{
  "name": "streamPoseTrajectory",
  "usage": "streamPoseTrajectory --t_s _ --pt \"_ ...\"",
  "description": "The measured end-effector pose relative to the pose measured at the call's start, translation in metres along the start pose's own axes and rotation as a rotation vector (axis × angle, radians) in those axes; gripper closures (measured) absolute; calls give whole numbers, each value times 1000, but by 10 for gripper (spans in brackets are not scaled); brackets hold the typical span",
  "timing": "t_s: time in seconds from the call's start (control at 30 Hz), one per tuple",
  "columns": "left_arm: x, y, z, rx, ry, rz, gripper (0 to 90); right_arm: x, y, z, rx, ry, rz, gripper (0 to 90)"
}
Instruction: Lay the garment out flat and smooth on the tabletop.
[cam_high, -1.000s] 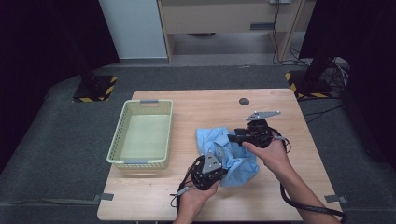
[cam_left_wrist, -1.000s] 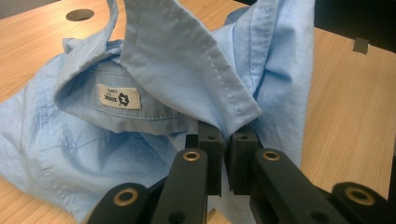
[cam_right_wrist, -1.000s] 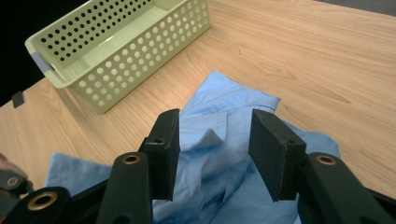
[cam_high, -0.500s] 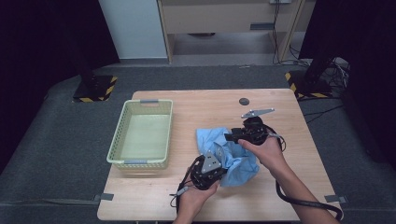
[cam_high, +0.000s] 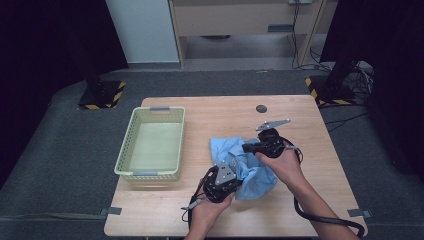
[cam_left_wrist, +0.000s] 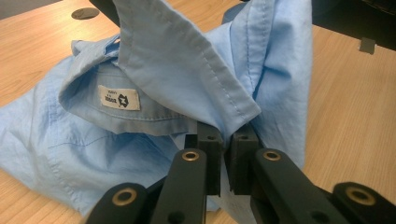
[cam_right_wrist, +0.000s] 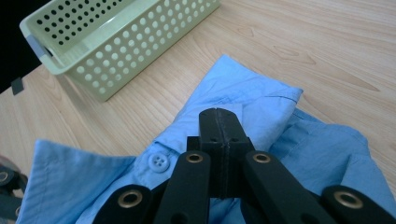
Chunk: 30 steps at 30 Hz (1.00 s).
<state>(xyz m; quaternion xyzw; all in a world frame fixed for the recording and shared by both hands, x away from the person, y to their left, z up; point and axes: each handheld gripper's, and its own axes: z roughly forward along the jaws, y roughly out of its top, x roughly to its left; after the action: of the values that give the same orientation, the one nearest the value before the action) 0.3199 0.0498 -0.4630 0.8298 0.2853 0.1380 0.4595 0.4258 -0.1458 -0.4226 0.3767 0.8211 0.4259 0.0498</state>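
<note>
Basket (cam_high: 151, 176) seemingly empty, shirt (cam_high: 250, 170) on table (cam_high: 210, 112) beside it.

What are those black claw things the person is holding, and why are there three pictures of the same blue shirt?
Those are hand-held grippers, tools with two black jaws that pinch like tongs. A person holds one in each hand. One picture comes from a camera up high, looking down on the wooden table. The other two come from small cameras riding on the tools, so you look along the jaws.

On the table lie a crumpled light blue cotton shirt, a pale green plastic basket with holes beside it, and a small dark round disc farther back.

The left gripper is pinching the shirt near its collar, close to the white label. The right gripper has just been closing; its jaws look shut, and whether cloth is caught between them is hard to tell. A white button sits beside it.
</note>
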Motion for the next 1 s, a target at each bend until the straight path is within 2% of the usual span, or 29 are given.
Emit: streamPoseTrajectory --t_s 0.13,0.27,0.37,0.47,0.63,0.77,0.83,1.0 --pt "-1 1 0 0 -2 3 866 2 1 -1 0 -1 -6 900" --pt "-2 1 0 -2 -2 6 865 -1 3 0 -14 -23 10 702" --pt "-2 1 0 0 -4 7 865 -2 5 0 -13 -51 21 623" --pt "-2 2 0 0 -5 8 865 -6 5 0 -10 -60 47 591" --pt "-2 2 0 0 -4 9 865 -7 1 5 33 -31 71 625" --pt "-2 1 1 1 -2 9 865 -7 -1 5 29 28 89 808" --pt "-1 1 0 0 -1 7 865 -6 -1 4 24 41 87 891" --pt "-1 1 0 0 0 6 863 -2 -1 3 24 41 60 900"
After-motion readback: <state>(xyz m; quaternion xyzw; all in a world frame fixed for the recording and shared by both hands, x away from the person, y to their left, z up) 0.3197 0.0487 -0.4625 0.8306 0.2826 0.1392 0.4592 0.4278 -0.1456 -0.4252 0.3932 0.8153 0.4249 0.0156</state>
